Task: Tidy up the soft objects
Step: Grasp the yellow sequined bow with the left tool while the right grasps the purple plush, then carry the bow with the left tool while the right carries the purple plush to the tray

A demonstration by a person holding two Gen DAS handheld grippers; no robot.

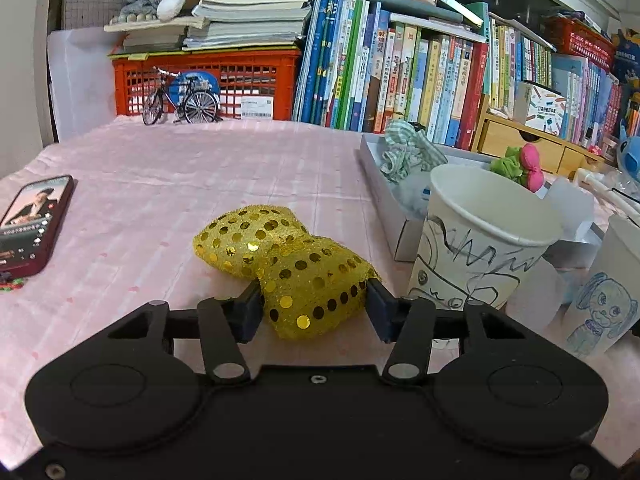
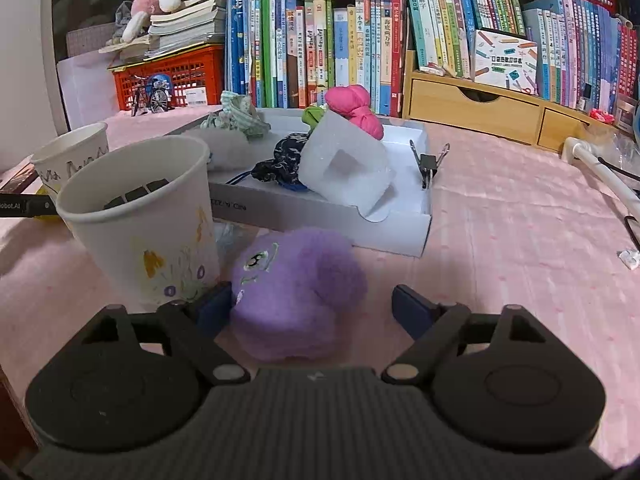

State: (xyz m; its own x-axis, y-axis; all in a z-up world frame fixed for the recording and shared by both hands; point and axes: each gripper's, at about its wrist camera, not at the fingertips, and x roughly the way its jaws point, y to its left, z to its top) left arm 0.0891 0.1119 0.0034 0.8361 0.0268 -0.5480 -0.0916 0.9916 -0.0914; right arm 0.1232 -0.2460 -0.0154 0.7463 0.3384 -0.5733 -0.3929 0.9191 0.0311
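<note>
A yellow sequined bow [image 1: 280, 264] lies on the pink tablecloth. My left gripper [image 1: 314, 304] has its two fingers touching either side of the bow's near lobe, closed on it. A purple plush toy [image 2: 296, 292] lies on the cloth in front of the grey box [image 2: 320, 212]. My right gripper [image 2: 312, 308] is open around the plush; the left finger touches it, the right finger stands apart. The box [image 1: 384, 196] holds several soft items: a checked cloth [image 2: 236, 116], a pink and green plush [image 2: 352, 110], a dark fabric piece [image 2: 284, 160].
Two drawn-on paper cups [image 1: 480, 236] [image 1: 612, 292] stand right of the bow; the same cups [image 2: 148, 220] [image 2: 68, 160] stand left of the plush. A phone [image 1: 32, 224] lies at left. A binder clip [image 2: 430, 164] sits on the box rim. Books, a red crate [image 1: 208, 80] and wooden drawers [image 2: 480, 108] line the back.
</note>
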